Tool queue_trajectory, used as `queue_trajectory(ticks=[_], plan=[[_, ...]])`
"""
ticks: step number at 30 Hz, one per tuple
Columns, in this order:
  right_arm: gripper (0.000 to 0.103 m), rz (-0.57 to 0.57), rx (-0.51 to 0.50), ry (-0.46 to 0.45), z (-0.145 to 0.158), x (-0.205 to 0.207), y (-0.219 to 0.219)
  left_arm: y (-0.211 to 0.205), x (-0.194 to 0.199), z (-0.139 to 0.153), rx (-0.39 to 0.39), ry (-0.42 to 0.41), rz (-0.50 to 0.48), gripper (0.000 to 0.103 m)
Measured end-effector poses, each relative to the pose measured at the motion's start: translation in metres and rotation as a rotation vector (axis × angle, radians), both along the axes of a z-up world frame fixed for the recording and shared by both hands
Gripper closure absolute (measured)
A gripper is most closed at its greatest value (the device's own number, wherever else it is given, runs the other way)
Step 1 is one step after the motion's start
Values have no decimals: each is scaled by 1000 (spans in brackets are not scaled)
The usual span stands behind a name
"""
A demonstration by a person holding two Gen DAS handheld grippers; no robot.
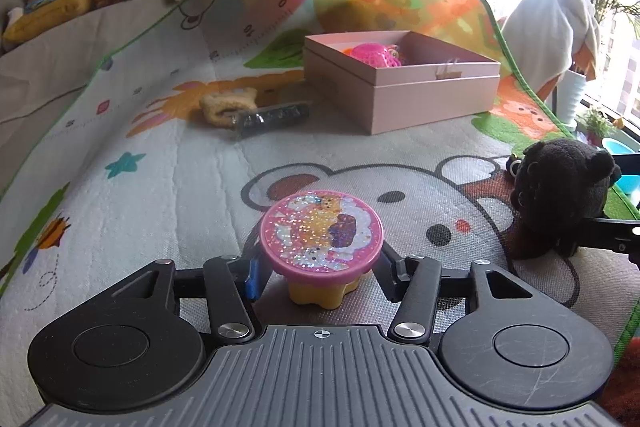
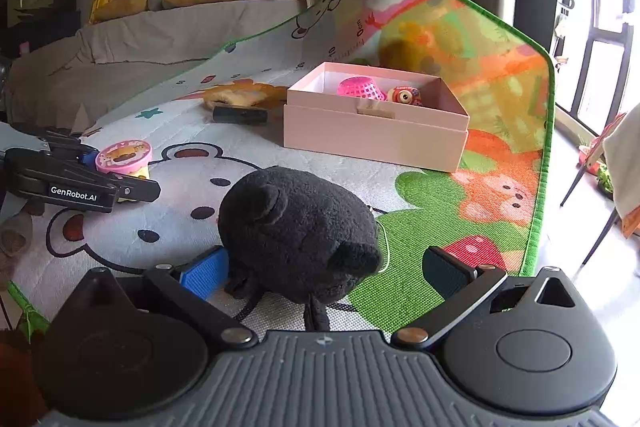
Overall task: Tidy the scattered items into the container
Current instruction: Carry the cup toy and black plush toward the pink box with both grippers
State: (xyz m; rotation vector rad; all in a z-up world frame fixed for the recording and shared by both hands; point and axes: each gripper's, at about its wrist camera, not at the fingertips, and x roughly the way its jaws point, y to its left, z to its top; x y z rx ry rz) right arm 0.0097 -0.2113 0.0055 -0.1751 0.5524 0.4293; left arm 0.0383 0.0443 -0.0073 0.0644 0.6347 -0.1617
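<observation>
A toy with a pink glitter lid and a yellow base (image 1: 320, 239) stands on the play mat (image 1: 160, 187). My left gripper (image 1: 320, 267) is shut on it, with a pad against each side under the lid; the right wrist view shows this gripper (image 2: 120, 171) too. A black plush toy (image 2: 300, 231) lies between the wide-apart fingers of my right gripper (image 2: 324, 267). Its blue pad (image 2: 204, 273) is at the plush's left side, and the right pad stands clear of it. The open pink box (image 2: 372, 143) sits farther back and holds a pink mesh toy (image 2: 358, 89) and a small orange toy (image 2: 404, 95).
A tan plush piece (image 1: 224, 105) and a dark tube (image 1: 272, 117) lie on the mat left of the box (image 1: 400, 99). The mat curls up behind the box against a sofa (image 2: 120, 59) with stuffed toys. Its green edge (image 2: 536, 227) borders bare floor on the right.
</observation>
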Motion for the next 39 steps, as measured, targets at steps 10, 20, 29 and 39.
queue_trajectory(ticks=[10, 20, 29, 39], plan=[[0, -16, 117, 113, -2, 29, 6, -8, -7, -2, -43, 14, -47, 54], [12, 5, 86, 95, -5, 24, 12, -9, -12, 2, -86, 7, -74, 18], [9, 3, 82, 112, -8, 26, 12, -15, 10, -5, -42, 40, -65, 16], [12, 9, 92, 91, -5, 24, 11, -25, 7, -1, -21, 31, -99, 43]])
